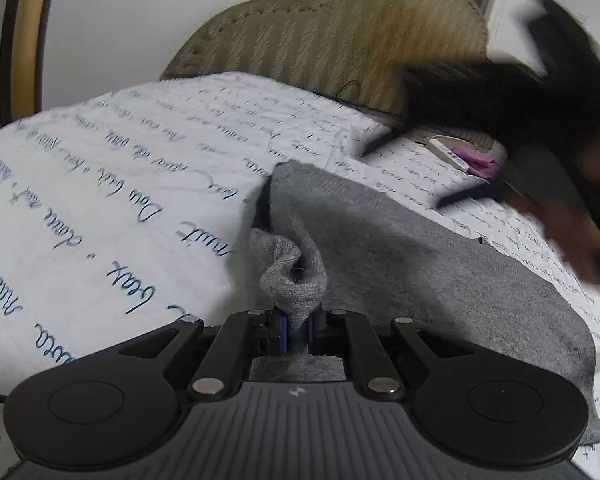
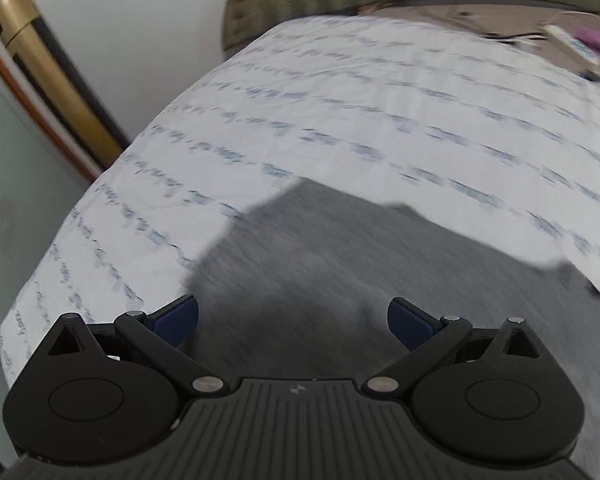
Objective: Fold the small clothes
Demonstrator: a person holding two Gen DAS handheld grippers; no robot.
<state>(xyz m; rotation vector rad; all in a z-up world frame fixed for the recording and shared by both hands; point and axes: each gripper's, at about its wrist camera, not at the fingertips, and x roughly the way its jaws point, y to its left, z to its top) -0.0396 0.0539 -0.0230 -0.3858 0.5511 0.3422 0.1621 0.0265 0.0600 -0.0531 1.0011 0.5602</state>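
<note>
A small grey knit garment [image 1: 412,264] lies spread on a white bed cover printed with blue handwriting [image 1: 112,184]. My left gripper [image 1: 296,330] is shut on a bunched fold of the grey garment at its near edge. In the left wrist view my right gripper [image 1: 540,148] shows as a blurred dark shape at the upper right, above the bed. In the right wrist view my right gripper [image 2: 293,322] is open and empty, its blue pads [image 2: 410,324] wide apart just above the grey garment [image 2: 340,260].
An olive padded headboard [image 1: 340,36] stands behind the bed. A white remote [image 1: 448,154] and a purple item [image 1: 482,162] lie at the far right of the bed. A gold and black pole [image 2: 52,76] leans by the wall at left.
</note>
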